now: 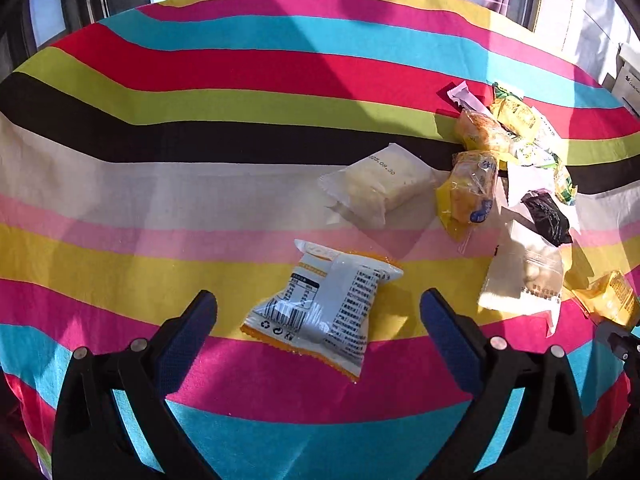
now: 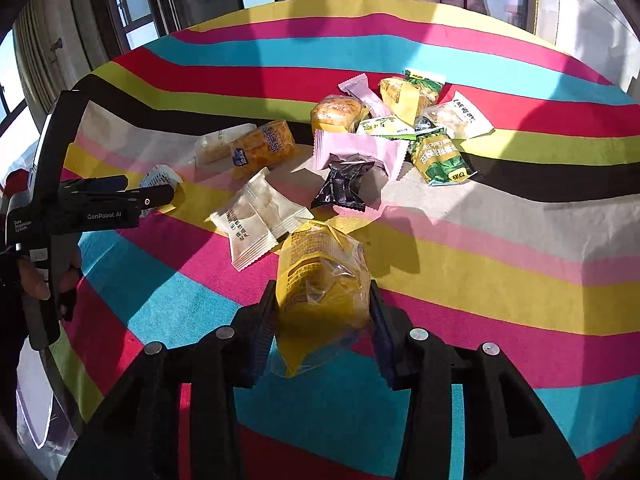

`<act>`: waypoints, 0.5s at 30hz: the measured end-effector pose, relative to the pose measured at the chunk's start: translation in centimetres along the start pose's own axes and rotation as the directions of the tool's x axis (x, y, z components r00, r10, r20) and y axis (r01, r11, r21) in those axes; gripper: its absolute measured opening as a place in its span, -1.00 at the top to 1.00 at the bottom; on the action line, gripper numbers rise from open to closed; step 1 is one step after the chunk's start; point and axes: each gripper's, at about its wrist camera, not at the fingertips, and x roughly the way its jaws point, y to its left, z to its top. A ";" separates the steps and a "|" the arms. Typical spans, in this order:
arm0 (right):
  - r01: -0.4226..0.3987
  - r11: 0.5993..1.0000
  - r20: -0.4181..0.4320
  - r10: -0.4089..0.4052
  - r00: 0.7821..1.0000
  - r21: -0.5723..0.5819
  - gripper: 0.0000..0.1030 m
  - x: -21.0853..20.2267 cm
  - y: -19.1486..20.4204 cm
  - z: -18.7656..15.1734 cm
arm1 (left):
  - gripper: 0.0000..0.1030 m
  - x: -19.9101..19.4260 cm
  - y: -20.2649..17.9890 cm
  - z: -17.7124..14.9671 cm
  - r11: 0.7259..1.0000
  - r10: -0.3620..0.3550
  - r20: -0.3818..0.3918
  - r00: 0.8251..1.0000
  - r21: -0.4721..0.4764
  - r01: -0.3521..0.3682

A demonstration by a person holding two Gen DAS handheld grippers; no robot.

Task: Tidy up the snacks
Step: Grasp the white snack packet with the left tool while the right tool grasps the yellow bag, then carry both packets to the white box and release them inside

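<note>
**Snacks scattered on a striped table by sunlit windows**

A table wears a cloth of bright stripes, with dark-framed windows behind. The left claw gapes wide, holding nothing, with an orange-edged packet lying on the cloth between its fingers. The right claw grips a yellow bun packet above the cloth. More snacks lie heaped beyond.

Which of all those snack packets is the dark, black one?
The small black packet lying at the near edge of the pile, just in front of the pale pink wrapper. Every other snack is yellow, white, pink, green or clear.
</note>
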 end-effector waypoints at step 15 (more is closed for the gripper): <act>-0.070 0.993 0.045 0.067 0.997 0.090 0.17 -3.8 0.2 -5.3 | 0.22 -7.7 -1.2 -8.2 0.994 -0.087 0.069 0.994 -0.052 0.091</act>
